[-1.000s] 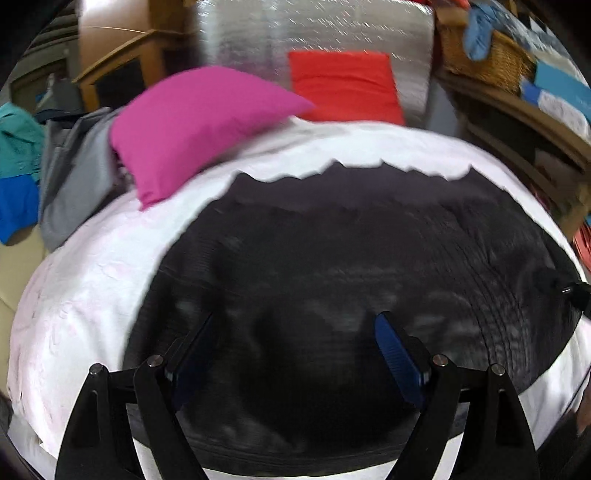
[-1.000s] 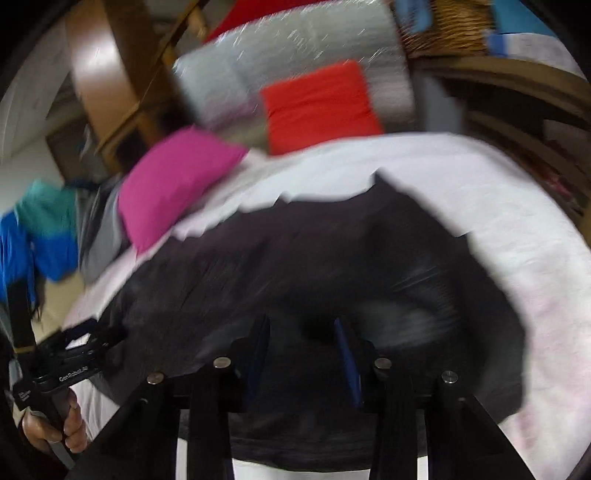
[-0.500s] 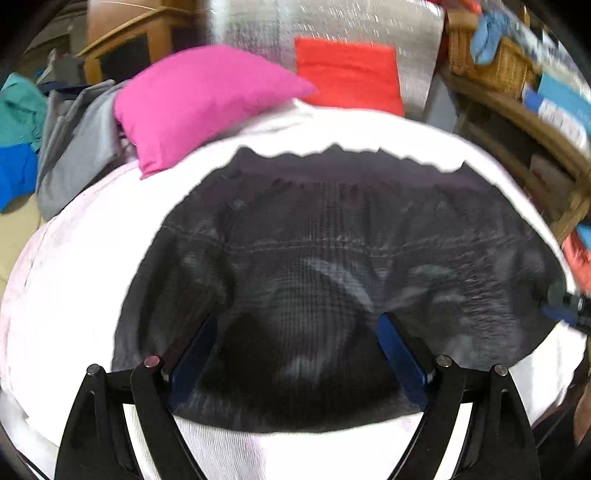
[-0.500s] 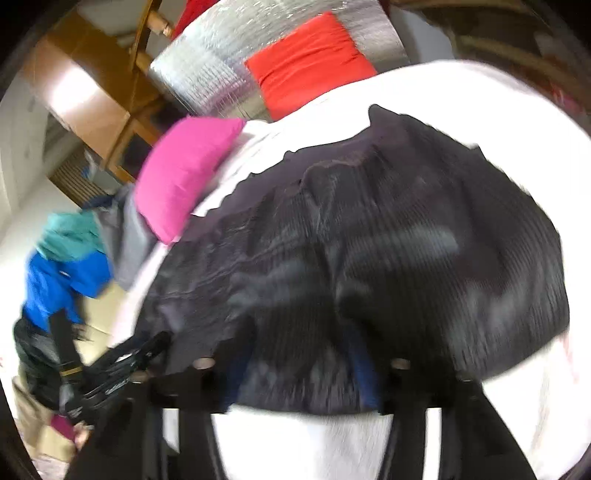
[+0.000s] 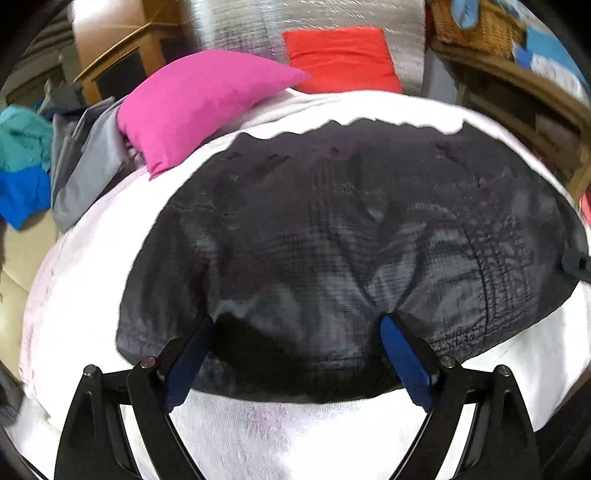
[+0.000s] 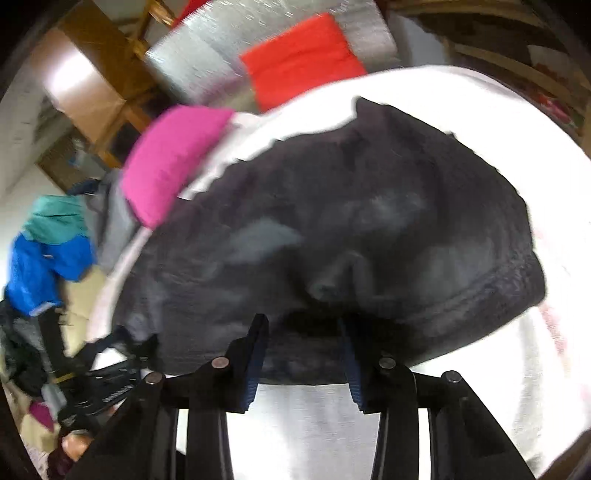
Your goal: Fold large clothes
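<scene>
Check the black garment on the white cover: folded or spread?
Spread, mostly flat. The black garment lies wide across the white cover, wrinkled; any fold underneath cannot be told.

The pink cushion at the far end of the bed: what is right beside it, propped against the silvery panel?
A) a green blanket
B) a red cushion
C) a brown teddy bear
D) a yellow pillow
B: beyond the dark garment, a red cushion stands against the silvery panel, just to the right of the pink cushion in the left wrist view.
</scene>
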A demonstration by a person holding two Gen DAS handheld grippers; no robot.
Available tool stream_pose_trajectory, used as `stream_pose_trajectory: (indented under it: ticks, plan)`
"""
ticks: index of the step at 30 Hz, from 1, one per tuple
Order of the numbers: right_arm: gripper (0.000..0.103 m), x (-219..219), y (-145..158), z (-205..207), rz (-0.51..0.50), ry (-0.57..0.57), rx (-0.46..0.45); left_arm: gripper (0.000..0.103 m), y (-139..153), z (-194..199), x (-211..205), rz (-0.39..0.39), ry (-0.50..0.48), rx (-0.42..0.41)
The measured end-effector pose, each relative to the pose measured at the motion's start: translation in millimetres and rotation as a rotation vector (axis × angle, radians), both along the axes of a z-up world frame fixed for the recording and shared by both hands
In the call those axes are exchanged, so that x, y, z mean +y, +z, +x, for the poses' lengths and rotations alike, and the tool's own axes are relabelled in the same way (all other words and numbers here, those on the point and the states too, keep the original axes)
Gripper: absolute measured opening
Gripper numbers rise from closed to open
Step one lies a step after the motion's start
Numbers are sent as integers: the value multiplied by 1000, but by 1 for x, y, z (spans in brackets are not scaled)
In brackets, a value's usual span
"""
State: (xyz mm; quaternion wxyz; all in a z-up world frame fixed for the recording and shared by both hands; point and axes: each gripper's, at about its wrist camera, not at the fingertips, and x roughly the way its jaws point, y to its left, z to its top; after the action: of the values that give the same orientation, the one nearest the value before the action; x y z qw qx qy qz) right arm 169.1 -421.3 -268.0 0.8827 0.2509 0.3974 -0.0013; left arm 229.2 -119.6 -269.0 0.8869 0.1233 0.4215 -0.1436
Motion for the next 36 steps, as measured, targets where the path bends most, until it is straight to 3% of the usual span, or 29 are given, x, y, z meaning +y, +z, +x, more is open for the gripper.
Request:
stream_pose_trajectory:
  ticks: [5, 7, 9, 12, 15, 18, 20, 22, 23, 24, 27, 33, 36]
  plan:
    - [42, 35, -3, 16, -26, 122, -10, 92, 17, 19, 41, -53, 162, -50]
    - [42, 51, -14, 24, -75, 144, 51, 92, 10, 32, 56, -44, 240, -19]
    - [42, 55, -24, 30, -100, 141, 110, 92, -7, 47, 66, -24, 278, 69]
    - [42, 44, -16, 29, -39, 127, 94, 93, -14, 54, 75, -90, 282, 128]
    - [42, 19, 4, 12, -34, 28, 7, 93, -4, 51, 84, -102, 285, 93]
    - [42, -22, 21, -12, -122, -195, -43, 93, 3, 45, 95, -116, 320, 44]
    - [42, -44, 19, -19, -161, -312, -17, 93, -3, 49, 98, -83, 347, 61]
    - [42, -68, 4, -20, -179, -409, 81, 94, -11, 56, 97, -74, 346, 100]
    - [51, -80, -10, -15, -150, -417, 151, 94, -15, 58, 94, -64, 343, 107]
    - [51, -88, -22, -11, -100, -402, 174, 94, -17, 59, 91, -56, 340, 100]
    - [52, -100, -17, -18, -24, -396, 132, 94, -13, 53, 85, -26, 329, 73]
    - [53, -101, -1, -45, 26, -412, 30, 93, 6, 31, 86, -66, 309, 16]
    - [65, -82, 16, -56, -13, -369, -34, 93, 25, 6, 80, -55, 284, -46]
